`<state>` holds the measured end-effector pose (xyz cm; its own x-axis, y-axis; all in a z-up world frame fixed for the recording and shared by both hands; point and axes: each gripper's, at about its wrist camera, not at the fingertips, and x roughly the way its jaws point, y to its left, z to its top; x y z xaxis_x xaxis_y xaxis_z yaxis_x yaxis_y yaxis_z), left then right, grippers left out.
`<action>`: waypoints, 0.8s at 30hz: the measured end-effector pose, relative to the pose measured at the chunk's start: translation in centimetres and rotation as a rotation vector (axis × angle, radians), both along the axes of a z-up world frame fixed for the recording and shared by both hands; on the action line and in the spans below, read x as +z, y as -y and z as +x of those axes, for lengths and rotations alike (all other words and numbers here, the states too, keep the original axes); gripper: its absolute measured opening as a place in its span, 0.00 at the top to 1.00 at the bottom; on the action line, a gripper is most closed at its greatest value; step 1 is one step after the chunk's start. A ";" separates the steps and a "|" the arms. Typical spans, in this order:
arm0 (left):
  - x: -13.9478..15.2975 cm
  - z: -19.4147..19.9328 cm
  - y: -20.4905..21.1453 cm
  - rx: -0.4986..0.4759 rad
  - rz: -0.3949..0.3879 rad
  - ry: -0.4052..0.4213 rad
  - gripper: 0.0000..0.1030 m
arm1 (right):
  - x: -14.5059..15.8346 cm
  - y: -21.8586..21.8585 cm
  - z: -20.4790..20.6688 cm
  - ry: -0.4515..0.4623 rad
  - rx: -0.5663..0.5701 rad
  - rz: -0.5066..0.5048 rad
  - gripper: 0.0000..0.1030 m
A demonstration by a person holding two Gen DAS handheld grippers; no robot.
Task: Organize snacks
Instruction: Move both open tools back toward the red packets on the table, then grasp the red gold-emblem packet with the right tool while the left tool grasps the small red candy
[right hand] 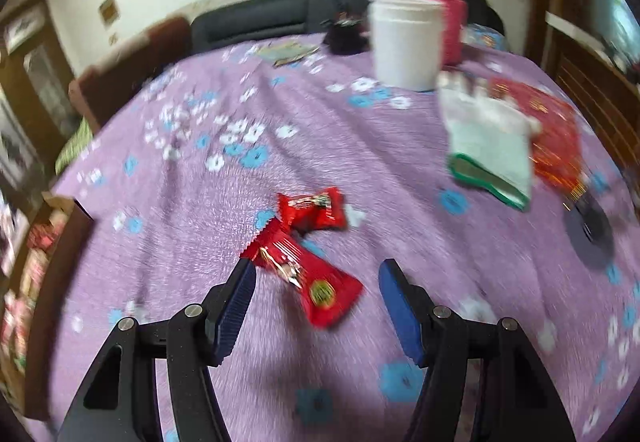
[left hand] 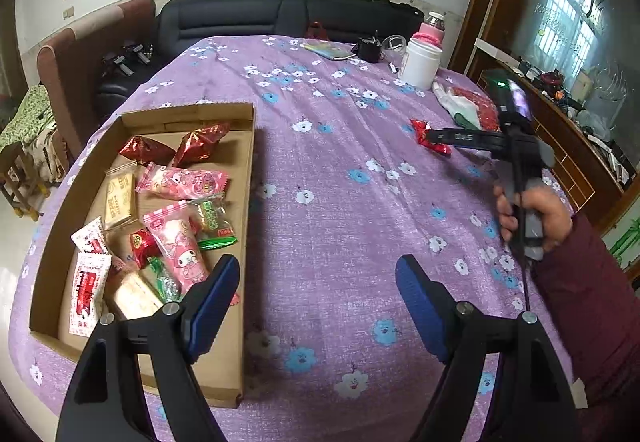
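Both the left gripper (left hand: 316, 306) and right gripper (right hand: 316, 302) are wide open, holding nothing. 2 red snack packets (right hand: 308, 274) lie mid-tabletop (left hand: 340, 170); the cardboard box (left hand: 248, 178) of snacks sits by its left edge, bare cloth between.

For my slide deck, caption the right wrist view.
Open right tongs hover over two red snack packets on the purple floral tablecloth.

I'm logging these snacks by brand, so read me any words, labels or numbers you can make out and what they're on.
No text reads cleanly.
Right gripper: white lettering on its arm, too small to read.
Gold-wrapped biscuit in the cardboard box: printed characters, too small.
Pink cartoon packets: small logo, unreadable.
Red packets on the tablecloth: print and a round yellow-green badge, motion-blurred.
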<state>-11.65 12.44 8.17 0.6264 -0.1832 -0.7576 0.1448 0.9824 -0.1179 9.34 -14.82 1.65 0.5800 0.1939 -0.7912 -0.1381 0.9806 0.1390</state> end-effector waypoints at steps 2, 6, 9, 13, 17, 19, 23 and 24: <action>-0.1 0.3 -0.1 -0.002 0.002 -0.008 0.23 | -0.5 -0.9 0.3 0.014 0.014 -0.058 0.38; 0.0 2.2 -0.5 -0.016 -0.061 -0.048 0.23 | -0.2 -0.7 -0.1 -0.013 0.000 -0.024 0.82; 0.8 4.5 0.5 -0.067 -0.109 -0.049 0.23 | 0.1 0.7 -1.5 -0.020 -0.039 0.026 0.82; 1.8 8.3 4.0 -0.145 -0.071 -0.037 0.23 | 0.9 3.8 -3.9 -0.018 -0.121 0.104 0.82; 1.0 13.9 9.2 -0.248 -0.068 -0.069 0.23 | 1.0 8.1 -6.1 0.000 -0.200 0.228 0.82; -0.1 16.6 12.4 -0.294 -0.058 -0.089 0.23 | 0.4 9.5 -5.9 -0.025 -0.228 0.302 0.82; -2.4 21.2 17.6 -0.337 -0.057 -0.133 0.23 | -0.4 10.7 -5.2 -0.056 -0.242 0.365 0.82; -3.0 22.3 18.4 -0.331 -0.071 -0.150 0.23 | -0.6 10.8 -5.1 -0.067 -0.244 0.372 0.82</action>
<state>10.61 -5.98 5.17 0.4073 -0.4129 -0.8146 0.4296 0.8738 -0.2281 4.25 -25.66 1.06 0.5937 0.3362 -0.7311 0.1126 0.8649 0.4892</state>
